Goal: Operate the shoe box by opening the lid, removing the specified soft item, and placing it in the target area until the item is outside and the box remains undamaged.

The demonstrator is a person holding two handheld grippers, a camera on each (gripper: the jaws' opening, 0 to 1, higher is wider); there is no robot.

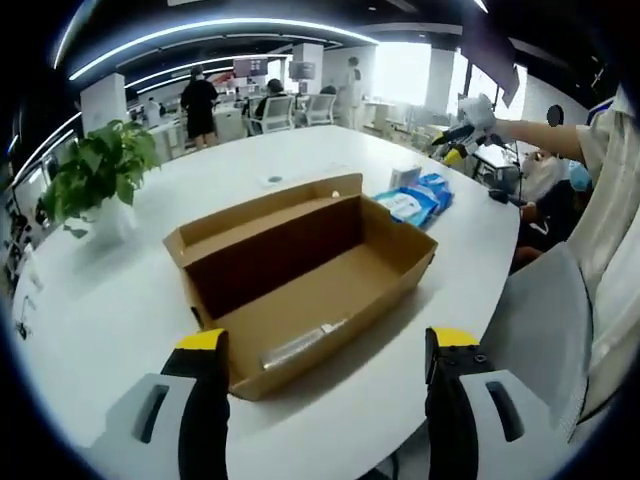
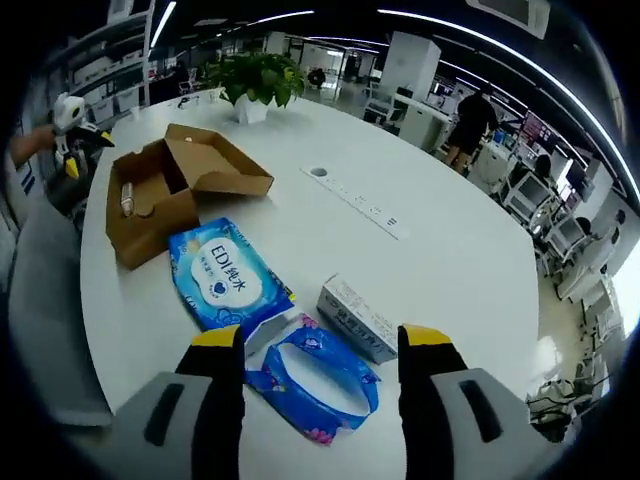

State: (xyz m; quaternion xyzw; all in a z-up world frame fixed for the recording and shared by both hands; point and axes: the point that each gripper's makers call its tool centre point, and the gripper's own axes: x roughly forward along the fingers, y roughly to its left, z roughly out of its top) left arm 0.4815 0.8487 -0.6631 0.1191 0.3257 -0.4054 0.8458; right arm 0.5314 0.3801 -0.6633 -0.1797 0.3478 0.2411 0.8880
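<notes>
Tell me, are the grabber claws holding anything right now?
No, nothing is held. The left gripper is open in front of the open shoe box, and the right gripper is open above the blue pouch.

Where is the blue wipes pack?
In the right gripper view, the blue wipes pack lies on the white table, between the open cardboard box and right gripper.

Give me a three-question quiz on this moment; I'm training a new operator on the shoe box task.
1. True or false: the shoe box lid is open.
2. What lies beside the wipes pack on the white table: A) small carton, B) a mug, C) scissors?
3. Are the right gripper jaws open or shut?

Key: 1 true; 2 A; 3 open, holding nothing, above a blue wrapper. The left gripper is open too.
</notes>
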